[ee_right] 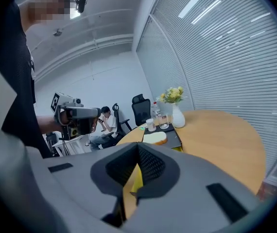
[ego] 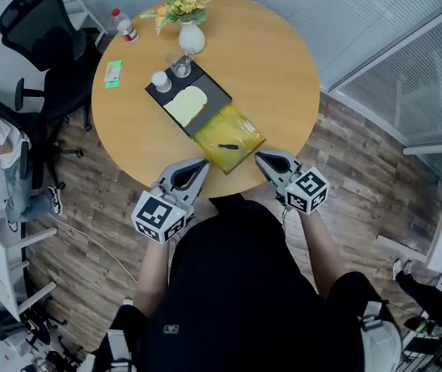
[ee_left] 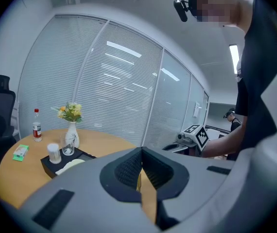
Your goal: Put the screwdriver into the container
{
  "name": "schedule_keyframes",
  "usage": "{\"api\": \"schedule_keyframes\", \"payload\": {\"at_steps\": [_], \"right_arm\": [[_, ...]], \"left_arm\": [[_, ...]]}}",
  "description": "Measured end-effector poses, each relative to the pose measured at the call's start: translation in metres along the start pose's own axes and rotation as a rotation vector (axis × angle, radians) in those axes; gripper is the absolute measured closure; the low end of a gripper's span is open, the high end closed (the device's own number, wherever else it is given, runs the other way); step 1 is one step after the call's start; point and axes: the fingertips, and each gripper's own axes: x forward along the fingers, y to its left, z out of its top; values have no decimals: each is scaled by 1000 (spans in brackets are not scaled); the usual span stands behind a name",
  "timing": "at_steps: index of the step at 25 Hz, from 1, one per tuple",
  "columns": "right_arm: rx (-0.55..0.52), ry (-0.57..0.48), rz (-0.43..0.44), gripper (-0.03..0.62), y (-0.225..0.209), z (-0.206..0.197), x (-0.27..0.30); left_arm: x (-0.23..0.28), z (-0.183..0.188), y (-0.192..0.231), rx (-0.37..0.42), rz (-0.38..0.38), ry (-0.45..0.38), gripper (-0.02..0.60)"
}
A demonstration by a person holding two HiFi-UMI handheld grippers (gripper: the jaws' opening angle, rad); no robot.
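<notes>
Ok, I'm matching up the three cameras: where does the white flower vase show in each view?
Head view: white vase at top centre, near the far edge of the table.
Left gripper view: vase at lower left.
Right gripper view: vase just right of centre.
Shared landmark: the black tray lies right beside the vase in all three.
</notes>
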Motion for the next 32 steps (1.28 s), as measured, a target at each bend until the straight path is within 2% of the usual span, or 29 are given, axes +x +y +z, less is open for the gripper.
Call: {"api": "schedule_keyframes", "payload": {"at_steps": [13, 32], "right_arm": [[-133, 38, 42, 589, 38, 8, -5], [-154, 36, 63, 589, 55, 7, -3]], "left_arm": [[0, -2, -21, 23, -14, 5, 577], [-11, -2, -22, 20, 12, -8, 577]]}}
